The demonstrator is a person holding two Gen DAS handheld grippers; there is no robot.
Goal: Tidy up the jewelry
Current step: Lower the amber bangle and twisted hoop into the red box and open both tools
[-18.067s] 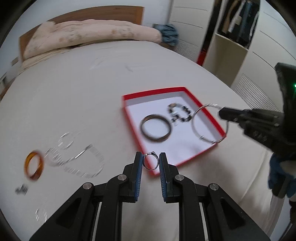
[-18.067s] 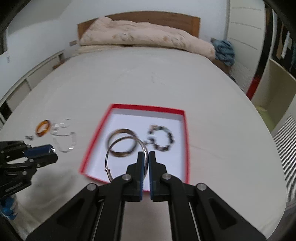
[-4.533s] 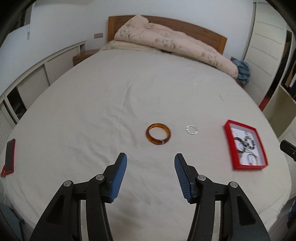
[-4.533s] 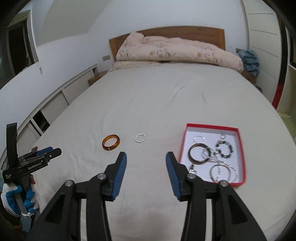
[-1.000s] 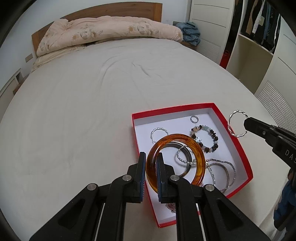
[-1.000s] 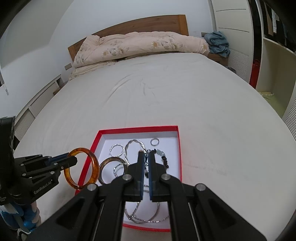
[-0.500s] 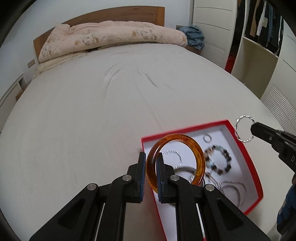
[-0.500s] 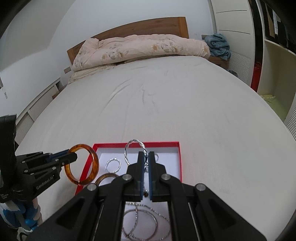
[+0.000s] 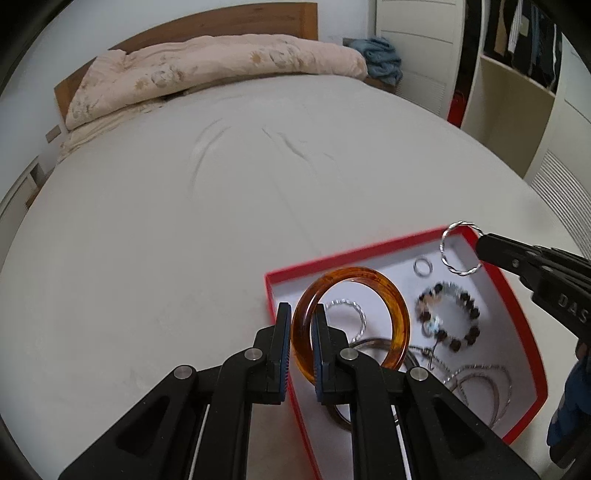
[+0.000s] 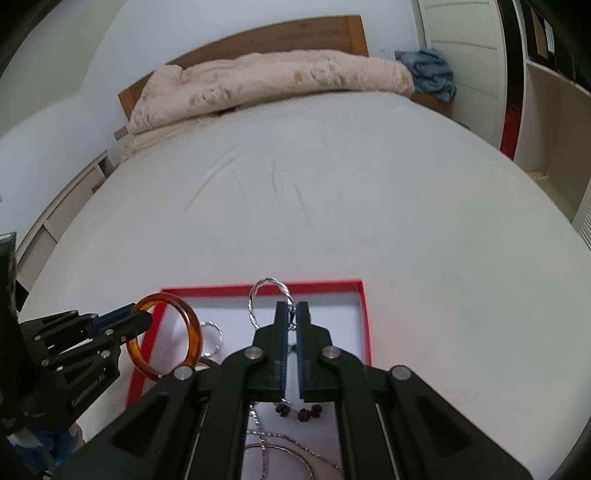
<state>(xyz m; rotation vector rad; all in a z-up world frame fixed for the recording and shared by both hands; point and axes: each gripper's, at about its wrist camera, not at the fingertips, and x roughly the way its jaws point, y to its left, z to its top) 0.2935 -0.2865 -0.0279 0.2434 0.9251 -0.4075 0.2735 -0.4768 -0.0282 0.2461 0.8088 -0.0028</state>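
Observation:
My left gripper point(image 9: 300, 312) is shut on an amber bangle point(image 9: 397, 314), held upright over the left part of a red box point(image 9: 513, 291) with a white floor. My right gripper point(image 10: 292, 306) is shut on a thin twisted silver ring point(image 10: 258, 291), above the far side of the same box point(image 10: 364, 314). In the left wrist view the right gripper point(image 9: 480, 242) and its silver ring point(image 9: 456, 269) hang over the box's far right corner. In the right wrist view the left gripper point(image 10: 146, 319) holds the amber bangle point(image 10: 194, 332) at the box's left wall. Several bracelets, among them a beaded bracelet point(image 9: 448, 317), lie inside.
The box lies near the foot of a wide bed with a cream sheet point(image 9: 184, 221). A rolled peach duvet point(image 9: 207, 74) and wooden headboard point(image 9: 221, 22) are at the far end. Wardrobe shelves point(image 9: 517, 74) stand to the right. A blue-gloved hand point(image 9: 569, 413) holds the right gripper.
Both grippers have moved forward and down over the box with their pieces still held; the box now sits lower and further right in the left wrist view.

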